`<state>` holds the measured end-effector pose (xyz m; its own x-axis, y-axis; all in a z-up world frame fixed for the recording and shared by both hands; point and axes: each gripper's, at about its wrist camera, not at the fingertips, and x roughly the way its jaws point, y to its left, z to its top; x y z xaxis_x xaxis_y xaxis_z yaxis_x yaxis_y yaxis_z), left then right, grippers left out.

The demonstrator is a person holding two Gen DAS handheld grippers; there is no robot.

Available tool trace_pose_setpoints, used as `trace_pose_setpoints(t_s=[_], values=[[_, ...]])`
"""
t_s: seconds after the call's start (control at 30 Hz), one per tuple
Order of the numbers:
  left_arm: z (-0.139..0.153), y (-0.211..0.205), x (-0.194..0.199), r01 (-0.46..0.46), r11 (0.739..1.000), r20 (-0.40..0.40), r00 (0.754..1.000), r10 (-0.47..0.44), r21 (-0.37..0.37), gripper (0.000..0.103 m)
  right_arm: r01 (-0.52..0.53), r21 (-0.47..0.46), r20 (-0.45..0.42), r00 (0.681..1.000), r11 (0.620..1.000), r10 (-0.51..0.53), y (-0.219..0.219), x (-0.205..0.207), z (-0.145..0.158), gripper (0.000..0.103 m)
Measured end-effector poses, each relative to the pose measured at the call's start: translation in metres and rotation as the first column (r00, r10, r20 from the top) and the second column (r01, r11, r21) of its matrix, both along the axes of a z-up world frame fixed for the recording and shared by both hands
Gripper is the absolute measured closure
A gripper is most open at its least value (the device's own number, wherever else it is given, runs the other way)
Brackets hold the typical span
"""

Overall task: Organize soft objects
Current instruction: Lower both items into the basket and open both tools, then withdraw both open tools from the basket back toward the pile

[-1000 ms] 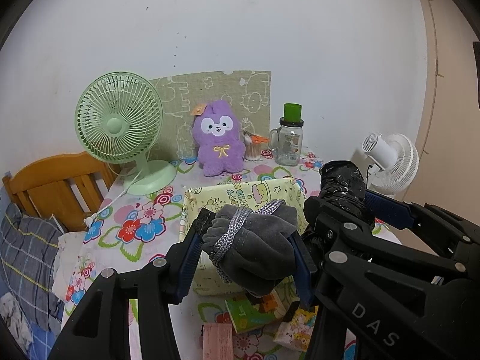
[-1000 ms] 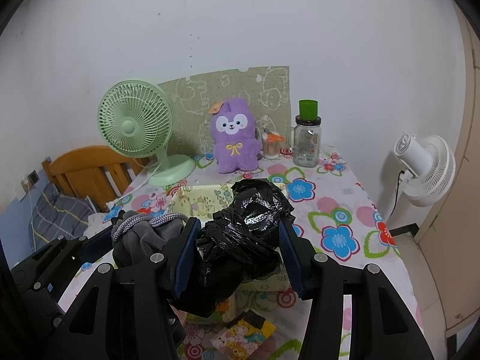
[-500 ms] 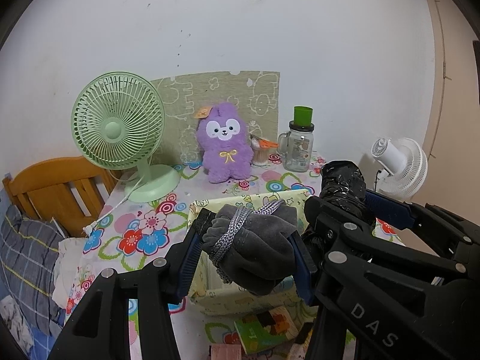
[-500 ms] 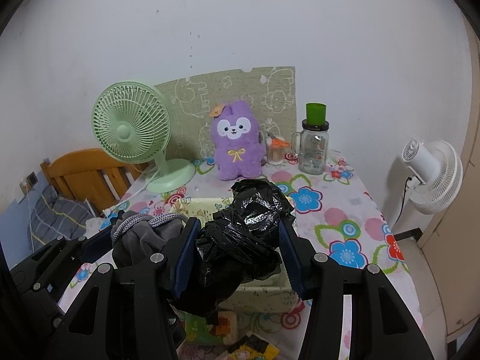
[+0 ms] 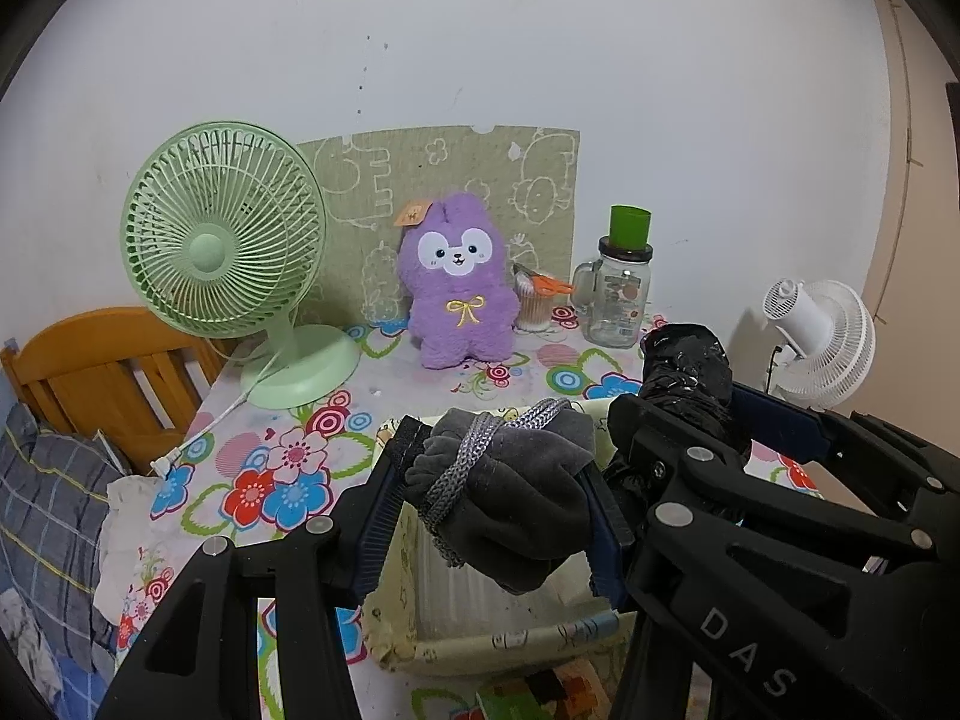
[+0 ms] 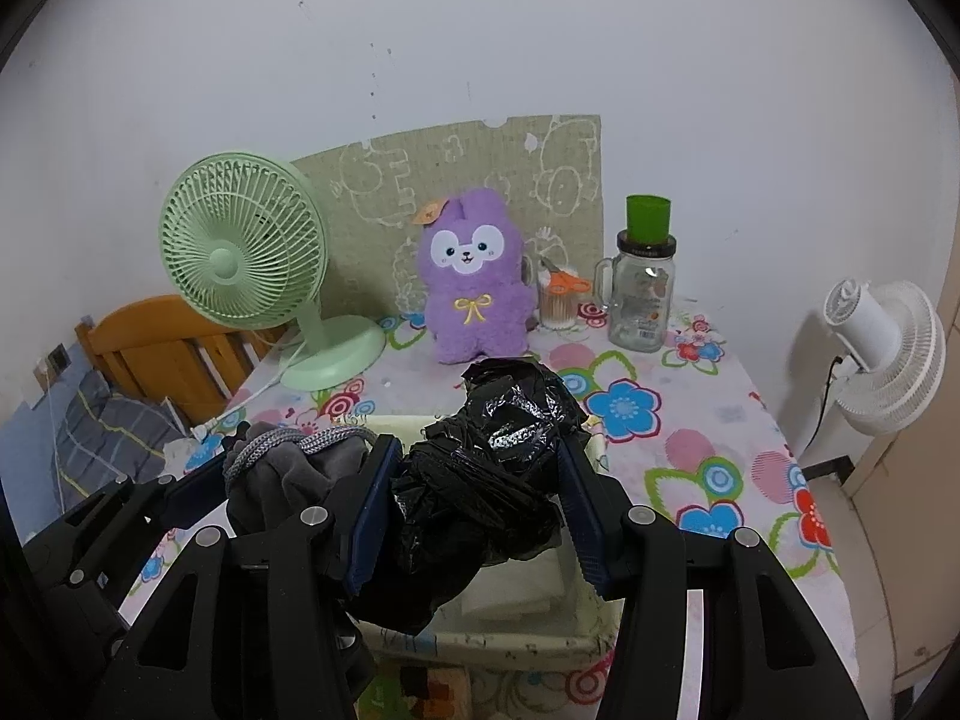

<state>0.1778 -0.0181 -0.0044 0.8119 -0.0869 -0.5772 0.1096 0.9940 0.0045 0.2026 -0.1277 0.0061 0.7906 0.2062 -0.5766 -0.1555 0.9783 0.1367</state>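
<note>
A table covered in a white cloth [image 6: 720, 432] printed with bright red, blue and pink flowers stands against a plain pale wall [image 5: 480, 60]. The landmark is the purple plush rabbit with a yellow bow [image 5: 459, 294], sitting upright at the back of the table. Behind it a pale green cartoon-printed board [image 5: 480, 180] leans on the wall. To the rabbit's left stands a mint-green desk fan [image 5: 222, 252], and beyond that an orange wooden bed frame [image 5: 90, 372] with grey checked bedding [image 5: 42, 498]. To the rabbit's right are a small cup of sticks with orange scissors [image 6: 561, 294] and a clear glass mug-jar topped by a green cup [image 6: 642, 288]; further right, off the table, is a white fan [image 6: 882, 354].

In front of the rabbit, near the camera, sits a pale yellow fabric storage box [image 6: 540, 630], open at the top. The left gripper [image 5: 498, 504] clamps a grey fleece bundle tied with grey braided cord [image 5: 510, 498] above that box. Beside it, the right gripper [image 6: 474, 492] squeezes a crumpled black plastic bag [image 6: 486, 468], also over the box.
</note>
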Motion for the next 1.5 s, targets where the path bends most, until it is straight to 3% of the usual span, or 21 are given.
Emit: trace_pose_setpoints(t_s=[0.6, 0.77, 0.93, 1.13, 1.5], values=[[-0.028, 0.000, 0.052, -0.012, 1.000, -0.089, 0.996, 0.013, 0.006, 0.044, -0.002, 0.021, -0.096, 0.995, 1.000, 0.004, 0.000, 0.056, -0.032, 0.046], [-0.035, 0.003, 0.060, -0.018, 1.000, -0.122, 0.992, 0.019, 0.008, 0.021, -0.010, 0.040, -0.123, 0.992, 0.999, 0.014, -0.002, 0.064, -0.041, 0.045], [-0.037, 0.003, 0.060, -0.011, 1.000, -0.121, 0.993, 0.011, 0.002, 0.010, -0.005, 0.068, -0.129, 0.991, 0.998, 0.014, -0.005, 0.065, -0.043, 0.021], [-0.035, -0.001, 0.056, -0.007, 1.000, -0.117, 0.993, 0.008, 0.014, 0.007, -0.014, 0.021, -0.119, 0.993, 1.000, 0.016, -0.001, 0.059, -0.040, 0.010], [-0.021, -0.004, 0.035, 0.001, 1.000, -0.092, 0.996, -0.001, 0.004, 0.005, -0.011, 0.013, -0.085, 0.996, 1.000, 0.012, -0.004, 0.034, -0.025, 0.005]])
